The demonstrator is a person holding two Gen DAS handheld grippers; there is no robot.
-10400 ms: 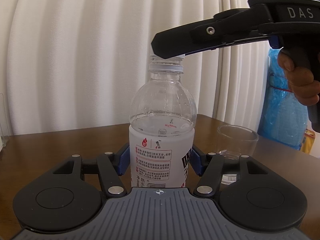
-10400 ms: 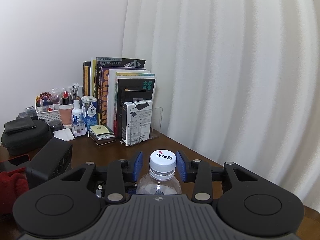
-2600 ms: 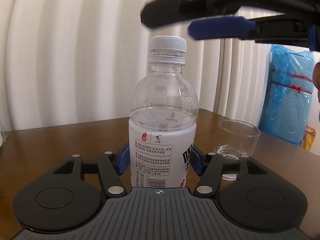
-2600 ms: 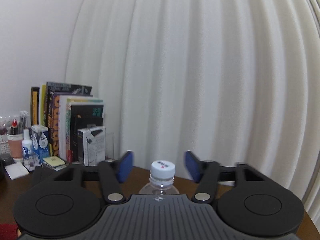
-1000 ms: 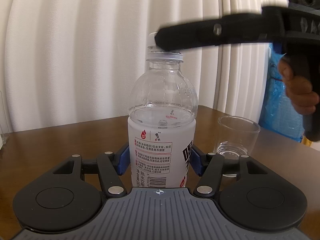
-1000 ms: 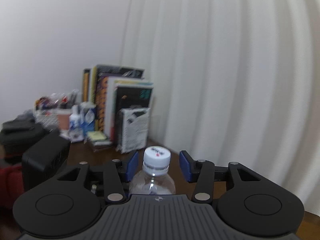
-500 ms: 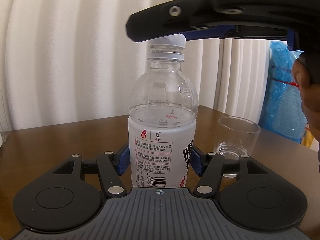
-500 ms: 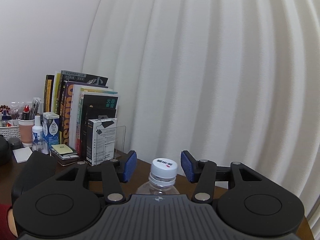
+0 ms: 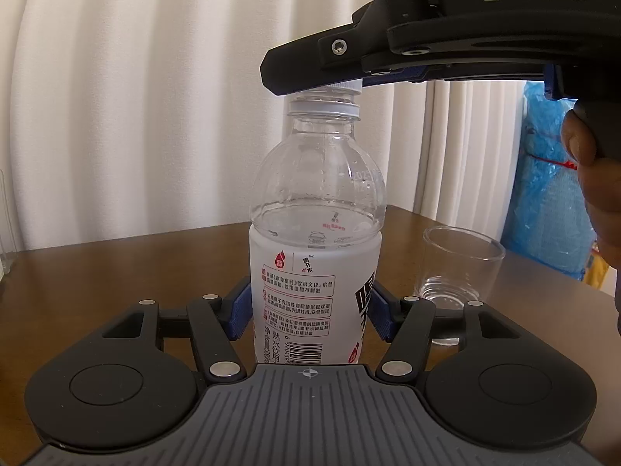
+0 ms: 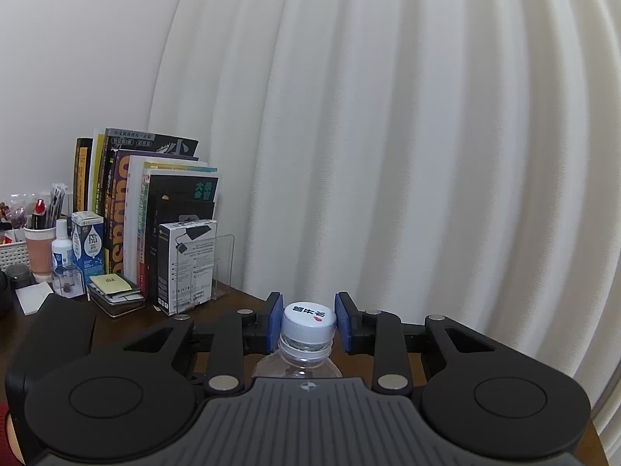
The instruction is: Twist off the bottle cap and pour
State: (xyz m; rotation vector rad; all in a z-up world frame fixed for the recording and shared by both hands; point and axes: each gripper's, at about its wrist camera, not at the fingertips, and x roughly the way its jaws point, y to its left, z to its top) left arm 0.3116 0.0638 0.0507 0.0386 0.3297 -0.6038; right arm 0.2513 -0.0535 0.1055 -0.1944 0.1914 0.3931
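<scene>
The left gripper [image 9: 308, 308] clamped the bottle [image 9: 314, 240] upright between its pads while the right gripper [image 10: 308, 323] pinched the cap [image 10: 308, 320], and any slack pad pressure risked slipping on the twist.

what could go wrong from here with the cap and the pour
1. The right claw pinches only the cap; its pads could slip while twisting.
2. The left claw grips the bottle low on its label, so it may spin or tilt.
3. The cup is light and close; a swing could topple it.
</scene>
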